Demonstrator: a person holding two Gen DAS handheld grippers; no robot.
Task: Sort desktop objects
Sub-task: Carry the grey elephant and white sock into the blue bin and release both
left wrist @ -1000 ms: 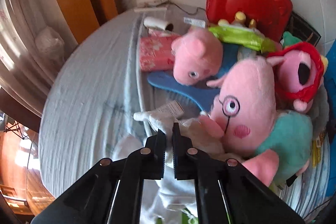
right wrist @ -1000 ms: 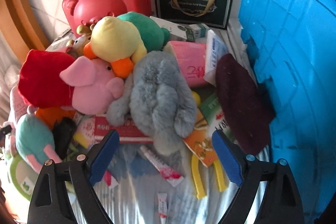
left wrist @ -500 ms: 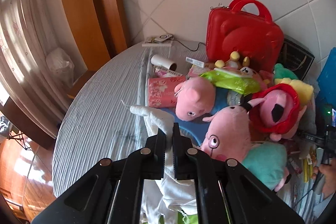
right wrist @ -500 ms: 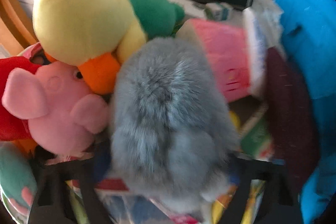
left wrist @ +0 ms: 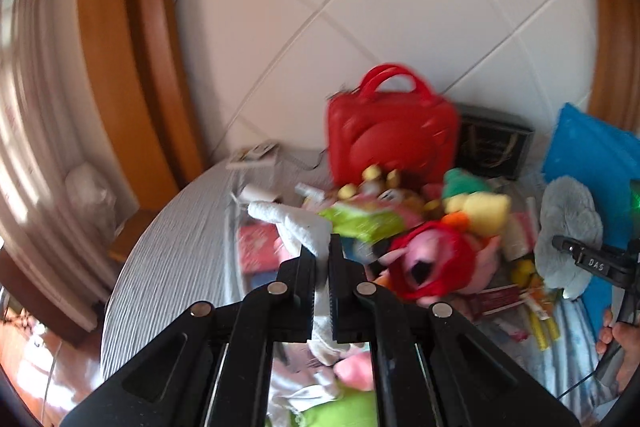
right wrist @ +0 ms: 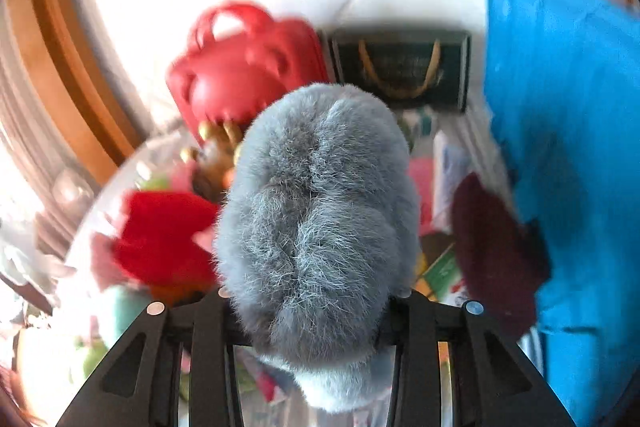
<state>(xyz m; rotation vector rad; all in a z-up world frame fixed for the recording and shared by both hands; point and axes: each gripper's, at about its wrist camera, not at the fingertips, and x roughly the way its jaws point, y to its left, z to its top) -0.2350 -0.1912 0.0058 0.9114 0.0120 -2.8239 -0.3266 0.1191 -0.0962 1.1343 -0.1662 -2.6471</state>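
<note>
My left gripper (left wrist: 322, 259) is shut on a white plush toy (left wrist: 288, 219). The toy hangs from the jaws above the heap, one limb sticking up to the left. A grey fluffy plush (right wrist: 316, 227) fills the middle of the right wrist view, and my right gripper (right wrist: 316, 301) is closing on it from both sides. Fur hides the pads. In the left wrist view the same grey plush (left wrist: 568, 223) hangs clear of the table in the right gripper (left wrist: 576, 255), with a person's hand (left wrist: 624, 343) below it.
A red carry case (left wrist: 392, 143) and a black gift bag (right wrist: 400, 67) stand against the tiled wall. A blue crate (right wrist: 560, 147) rises on the right beside a dark maroon item (right wrist: 492, 251). Plush toys, among them a red-hooded pink one (left wrist: 428, 263), crowd the grey-clothed table (left wrist: 172, 259).
The left gripper has risen and tilted up, lifting the white plush off the table. The right gripper dropped onto the grey plush, narrowed around it and raised it.
</note>
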